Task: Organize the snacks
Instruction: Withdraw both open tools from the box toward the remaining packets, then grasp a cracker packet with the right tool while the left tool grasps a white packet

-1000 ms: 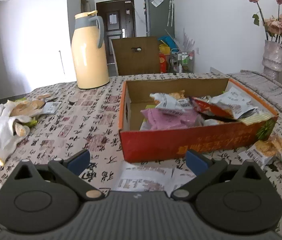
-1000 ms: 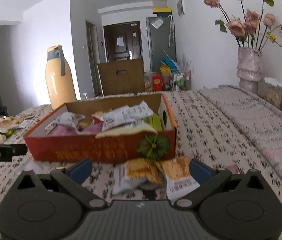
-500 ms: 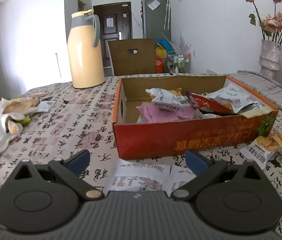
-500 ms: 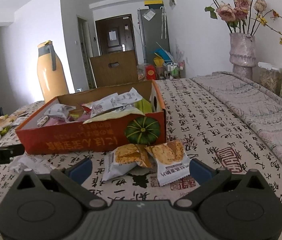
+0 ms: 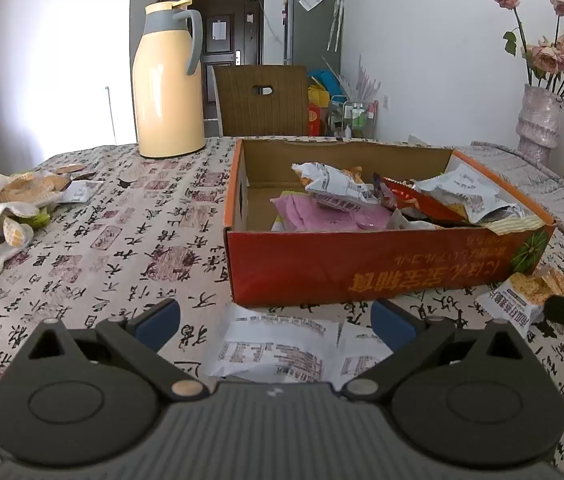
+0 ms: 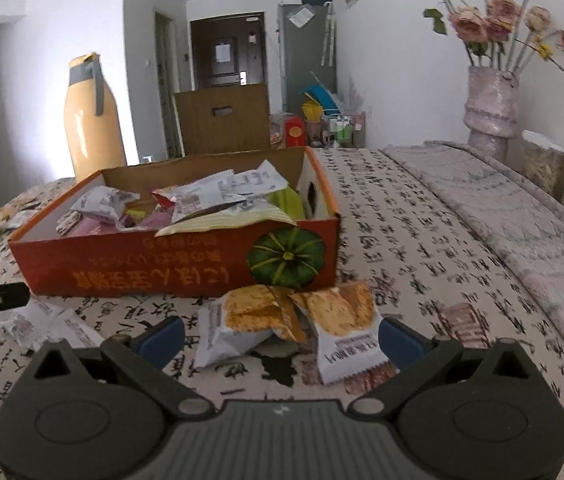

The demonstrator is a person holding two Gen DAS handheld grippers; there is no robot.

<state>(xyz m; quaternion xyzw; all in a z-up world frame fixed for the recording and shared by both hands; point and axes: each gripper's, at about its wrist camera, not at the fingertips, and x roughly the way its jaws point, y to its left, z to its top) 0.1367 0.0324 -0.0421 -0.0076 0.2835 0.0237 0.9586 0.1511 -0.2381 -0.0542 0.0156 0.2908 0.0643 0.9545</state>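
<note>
Both tools hang low over the near part of the table, jaws spread wide and holding nothing. The left gripper (image 5: 275, 320) has two flat white printed snack packets (image 5: 277, 346) lying between its blue-padded fingers (image 5: 159, 318). The right gripper (image 6: 279, 338) frames two white packets showing golden crackers (image 6: 290, 326), resting on the calligraphy-print tablecloth (image 6: 422, 248) just against the front wall of the red cardboard box with a green pumpkin picture (image 6: 185, 268). That box is piled with mixed snack bags (image 5: 362, 200). Beyond it, toward the far left edge, stands a tall yellow thermos jug (image 5: 167, 88).
</note>
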